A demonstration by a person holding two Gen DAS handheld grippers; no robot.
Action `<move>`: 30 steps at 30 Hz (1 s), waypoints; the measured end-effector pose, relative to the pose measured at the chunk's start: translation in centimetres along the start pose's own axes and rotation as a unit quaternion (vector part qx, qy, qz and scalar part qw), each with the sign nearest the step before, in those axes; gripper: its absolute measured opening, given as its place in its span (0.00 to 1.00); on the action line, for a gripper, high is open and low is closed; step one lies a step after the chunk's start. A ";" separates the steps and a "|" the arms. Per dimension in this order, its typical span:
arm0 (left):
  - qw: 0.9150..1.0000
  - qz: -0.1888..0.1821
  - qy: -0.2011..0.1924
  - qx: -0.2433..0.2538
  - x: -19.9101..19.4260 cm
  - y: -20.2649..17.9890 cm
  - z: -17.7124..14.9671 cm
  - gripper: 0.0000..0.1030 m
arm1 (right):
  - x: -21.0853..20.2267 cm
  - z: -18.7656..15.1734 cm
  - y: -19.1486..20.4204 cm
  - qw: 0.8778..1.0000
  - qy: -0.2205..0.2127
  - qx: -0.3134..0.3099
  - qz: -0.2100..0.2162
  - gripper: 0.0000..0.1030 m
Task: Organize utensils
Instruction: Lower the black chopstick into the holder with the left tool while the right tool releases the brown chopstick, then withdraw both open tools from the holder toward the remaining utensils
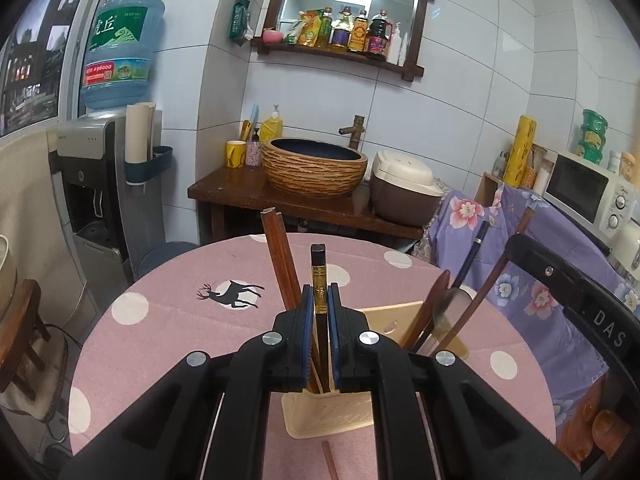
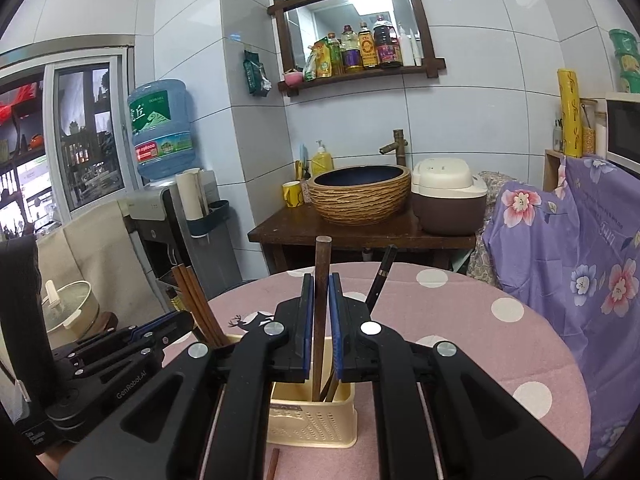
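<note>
A cream utensil holder (image 1: 328,416) stands on the pink tablecloth, also in the right wrist view (image 2: 316,420). My left gripper (image 1: 320,296) is shut on a dark chopstick with a gold band (image 1: 319,276), held upright in the holder's left compartment beside brown chopsticks (image 1: 280,260). My right gripper (image 2: 321,288) is shut on a brown wooden handle (image 2: 322,280) standing in the right compartment, next to a black chopstick (image 2: 380,280). A wooden spoon (image 1: 432,304) and a metal spoon stand there too. The left gripper shows in the right view (image 2: 172,326).
The round table (image 1: 160,340) has a pink dotted cloth. A loose brown chopstick (image 1: 330,460) lies in front of the holder. A wooden counter with a basin (image 1: 316,168) and rice cooker (image 1: 404,188) stands behind. A floral-covered cabinet (image 2: 580,260) is at right, a water dispenser (image 1: 100,184) at left.
</note>
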State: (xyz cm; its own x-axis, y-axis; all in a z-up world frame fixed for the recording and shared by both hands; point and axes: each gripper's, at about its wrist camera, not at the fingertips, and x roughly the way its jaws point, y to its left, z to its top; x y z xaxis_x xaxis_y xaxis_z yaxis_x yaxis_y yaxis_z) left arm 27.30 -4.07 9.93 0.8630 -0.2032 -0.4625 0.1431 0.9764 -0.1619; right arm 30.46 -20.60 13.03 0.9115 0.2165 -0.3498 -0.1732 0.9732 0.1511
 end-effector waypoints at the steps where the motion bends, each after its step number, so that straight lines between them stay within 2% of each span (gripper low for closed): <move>1: 1.000 -0.001 -0.002 0.002 -0.3 -0.1 -0.2 0.11 | -0.5 -0.3 0.0 1.000 -0.007 -0.003 -0.006 0.39; 2: 1.000 -0.002 -0.005 0.003 -0.9 0.0 -0.5 0.15 | -1.2 -0.7 0.1 1.000 -0.017 -0.006 -0.009 0.52; 3: 1.000 -0.002 -0.009 0.004 -1.2 0.1 -0.9 0.30 | -2.0 -1.2 0.2 1.000 -0.025 -0.010 -0.010 0.65; 4: 1.000 -0.002 -0.014 0.004 -2.0 0.2 -1.5 0.49 | -2.6 -1.7 0.4 0.999 -0.026 -0.015 -0.011 0.65; 7: 1.000 0.008 -0.019 0.010 -3.8 0.9 -4.3 0.59 | -4.0 -3.9 1.0 1.000 -0.009 -0.030 -0.001 0.66; 10: 1.000 0.018 0.013 0.010 -4.5 2.1 -8.0 0.69 | -4.9 -7.3 1.6 0.999 0.022 -0.045 0.010 0.68; 14: 0.997 0.044 0.056 -0.011 -5.2 4.2 -12.5 0.71 | -5.3 -12.7 1.8 0.996 0.077 -0.052 -0.001 0.68; 18: 0.995 0.059 0.083 -0.017 -5.7 5.6 -15.1 0.71 | -5.0 -17.4 1.0 0.989 0.145 -0.027 -0.008 0.68; 20: 0.993 0.066 0.098 -0.012 -5.8 5.9 -16.3 0.71 | -5.4 -19.2 1.0 0.986 0.164 -0.024 -0.011 0.66; 26: 0.992 0.059 0.113 -0.005 -6.0 5.6 -18.0 0.71 | -6.3 -22.5 2.2 0.979 0.199 -0.038 0.000 0.56; 30: 0.992 0.051 0.114 -0.001 -6.2 5.0 -18.3 0.71 | -5.9 -23.8 3.3 0.974 0.221 -0.046 0.008 0.44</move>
State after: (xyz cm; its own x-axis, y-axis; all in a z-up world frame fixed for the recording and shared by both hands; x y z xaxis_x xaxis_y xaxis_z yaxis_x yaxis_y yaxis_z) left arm 13.82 0.71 -4.01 0.7404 -0.1154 -0.6622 0.0599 0.9926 -0.1060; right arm 15.65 -16.86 -6.41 0.6620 0.2235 -0.7154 -0.2376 0.9678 0.0825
